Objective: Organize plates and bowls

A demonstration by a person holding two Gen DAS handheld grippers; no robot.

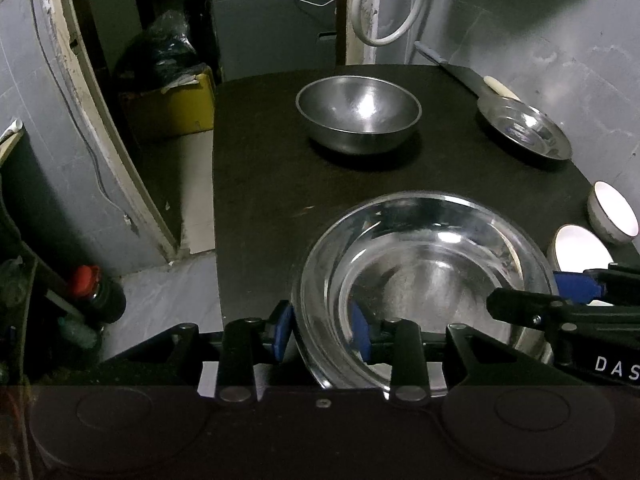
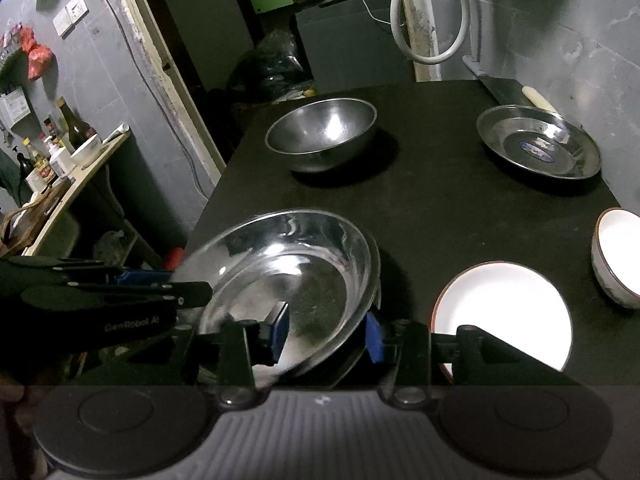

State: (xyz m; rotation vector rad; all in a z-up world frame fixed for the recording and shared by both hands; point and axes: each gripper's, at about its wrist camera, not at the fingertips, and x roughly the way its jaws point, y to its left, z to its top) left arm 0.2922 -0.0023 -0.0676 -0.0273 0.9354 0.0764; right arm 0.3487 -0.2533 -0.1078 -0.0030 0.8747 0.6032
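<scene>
A large shiny steel plate [image 1: 420, 272] [image 2: 288, 264] sits tilted at the near side of the black table [image 1: 260, 200]. My left gripper [image 1: 321, 331] is shut on its left rim, one blue pad outside and one inside. My right gripper [image 2: 327, 335] straddles the plate's near right rim with its jaws apart. The inner pad is over the plate's floor and the outer pad is just off the rim. Farther back stand a deep steel bowl [image 1: 358, 116] [image 2: 320, 132] and a small steel plate [image 1: 524, 128] [image 2: 538, 144]. A white plate [image 2: 500, 312] and a white bowl [image 2: 618, 256] lie to the right.
A cleaver [image 2: 492, 80] and a pale handle [image 2: 538, 98] lie at the table's back right corner. The table's left edge drops to the floor, where a yellow box [image 1: 180, 108] stands. A shelf with bottles [image 2: 60, 152] is at the far left, and a grey wall lies close on the right.
</scene>
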